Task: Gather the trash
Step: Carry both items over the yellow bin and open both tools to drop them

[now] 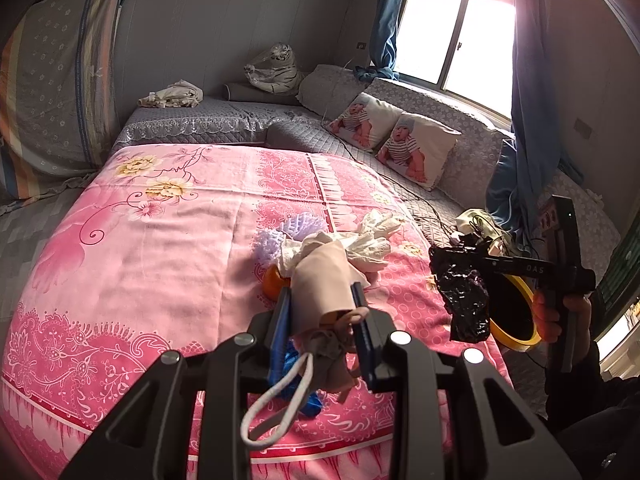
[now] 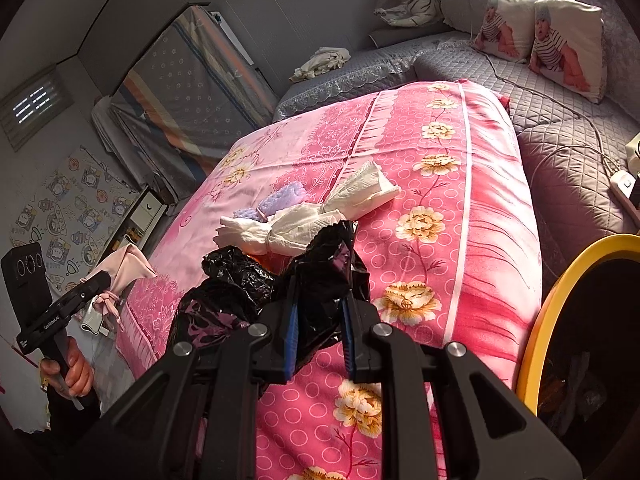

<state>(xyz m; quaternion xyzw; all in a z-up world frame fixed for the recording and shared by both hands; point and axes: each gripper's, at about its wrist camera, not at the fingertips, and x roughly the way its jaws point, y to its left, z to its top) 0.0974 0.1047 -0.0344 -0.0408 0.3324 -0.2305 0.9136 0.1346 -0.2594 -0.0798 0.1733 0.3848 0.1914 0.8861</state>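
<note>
My left gripper [image 1: 320, 292] is shut on a pale pink face mask [image 1: 324, 276], held above the pink bedspread [image 1: 160, 240]; its white ear loop [image 1: 276, 400] dangles below. My right gripper [image 2: 320, 286] is shut on a crumpled black plastic bag [image 2: 320, 264] and also shows at the right of the left wrist view [image 1: 460, 252]. White crumpled tissues [image 2: 304, 220], a purple foam net [image 2: 280, 200] and an orange piece [image 1: 272, 284] lie together on the bed. A yellow-rimmed bin [image 2: 548, 304] stands at the bed's right side, close to the black bag [image 1: 464, 292].
A grey quilted sofa [image 2: 560, 100] with two printed pillows [image 1: 396, 140] runs behind the bed, with a cable [image 2: 540, 96] across it. A plush tiger [image 1: 276, 68] sits in the corner. A power strip [image 2: 624, 188] lies at the right. A hand [image 2: 76, 372] holds the left gripper's handle.
</note>
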